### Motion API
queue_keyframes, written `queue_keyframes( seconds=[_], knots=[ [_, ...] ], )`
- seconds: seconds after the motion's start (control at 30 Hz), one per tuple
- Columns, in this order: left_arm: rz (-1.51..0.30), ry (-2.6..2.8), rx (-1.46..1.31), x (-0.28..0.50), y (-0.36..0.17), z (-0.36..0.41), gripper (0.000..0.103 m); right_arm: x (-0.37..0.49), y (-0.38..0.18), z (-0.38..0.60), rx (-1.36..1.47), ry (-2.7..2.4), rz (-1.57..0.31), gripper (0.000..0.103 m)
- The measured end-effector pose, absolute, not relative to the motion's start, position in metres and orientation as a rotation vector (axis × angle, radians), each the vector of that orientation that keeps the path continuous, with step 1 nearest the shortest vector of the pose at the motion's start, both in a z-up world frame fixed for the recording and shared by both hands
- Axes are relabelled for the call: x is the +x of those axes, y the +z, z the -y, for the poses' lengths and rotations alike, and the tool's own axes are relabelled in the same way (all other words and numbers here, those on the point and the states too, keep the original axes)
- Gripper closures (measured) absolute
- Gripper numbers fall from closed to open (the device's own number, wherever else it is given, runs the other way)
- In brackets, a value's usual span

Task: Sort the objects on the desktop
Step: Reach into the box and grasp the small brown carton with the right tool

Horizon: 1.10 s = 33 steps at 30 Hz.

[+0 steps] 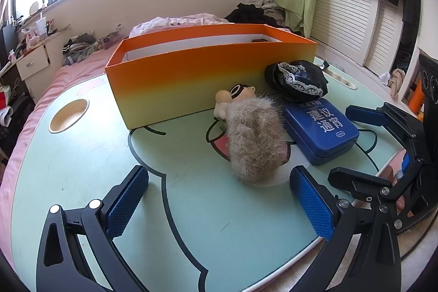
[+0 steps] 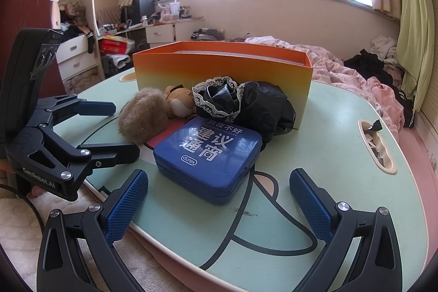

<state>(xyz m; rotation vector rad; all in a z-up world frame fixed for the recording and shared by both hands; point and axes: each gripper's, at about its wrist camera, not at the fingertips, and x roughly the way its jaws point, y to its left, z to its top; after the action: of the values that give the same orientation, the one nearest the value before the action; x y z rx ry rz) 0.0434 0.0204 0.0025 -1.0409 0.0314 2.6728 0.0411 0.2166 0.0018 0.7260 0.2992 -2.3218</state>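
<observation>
A shaggy beige fur ball (image 1: 256, 138) lies on the pale green table (image 1: 82, 177), just ahead of my left gripper (image 1: 219, 204), which is open and empty. A small doll (image 1: 235, 97) lies behind the ball. To the right are a blue tin (image 1: 320, 127) and a black lace-trimmed cloth (image 1: 297, 81). An orange-to-yellow box (image 1: 208, 73) stands open behind them. In the right wrist view the blue tin (image 2: 208, 158) sits just ahead of my right gripper (image 2: 219, 201), which is open. The left gripper (image 2: 124, 130) stands open beside the fur ball (image 2: 142, 116).
The table rests on a bed with pink bedding (image 2: 356, 78). It has a round cup hole (image 1: 68, 115) at the left and a long slot (image 2: 377, 147) holding small items at the right. A small dark item (image 1: 258, 40) lies inside the box. Cluttered drawers (image 2: 76, 54) stand beyond.
</observation>
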Motion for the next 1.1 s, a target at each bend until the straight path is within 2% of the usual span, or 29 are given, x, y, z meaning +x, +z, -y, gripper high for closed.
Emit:
queue_keyframes(
  seconds=[0.47,0.63,0.73,0.8,0.9,1.0,1.1],
  knots=[
    [-0.03,2.666,-1.033,0.04,0.001,-0.019,0.0,0.043,0.005,-0.219,0.74,-2.299,-0.297,0.001],
    [-0.028,2.667,-1.028,0.039,0.001,-0.018,0.0,0.032,0.068,-0.239,0.676,-2.215,-0.042,0.002],
    [-0.03,2.67,-1.023,0.039,0.001,-0.019,0.0,-0.013,0.113,-0.215,0.83,-2.201,0.03,0.003],
    [-0.031,2.67,-1.02,0.039,0.001,-0.019,0.0,-0.048,0.125,-0.183,0.97,-2.226,-0.006,0.008],
    [-0.029,2.667,-1.015,0.039,0.001,-0.018,0.0,-0.102,0.117,-0.122,1.156,-2.252,-0.17,0.014],
    [-0.031,2.666,-1.009,0.039,0.0,-0.018,0.0,-0.152,0.077,-0.073,1.404,-2.224,-0.337,0.023],
    [-0.029,2.664,-1.002,0.039,0.0,-0.018,0.0,-0.179,0.045,-0.055,1.568,-2.167,-0.365,0.027]
  ],
)
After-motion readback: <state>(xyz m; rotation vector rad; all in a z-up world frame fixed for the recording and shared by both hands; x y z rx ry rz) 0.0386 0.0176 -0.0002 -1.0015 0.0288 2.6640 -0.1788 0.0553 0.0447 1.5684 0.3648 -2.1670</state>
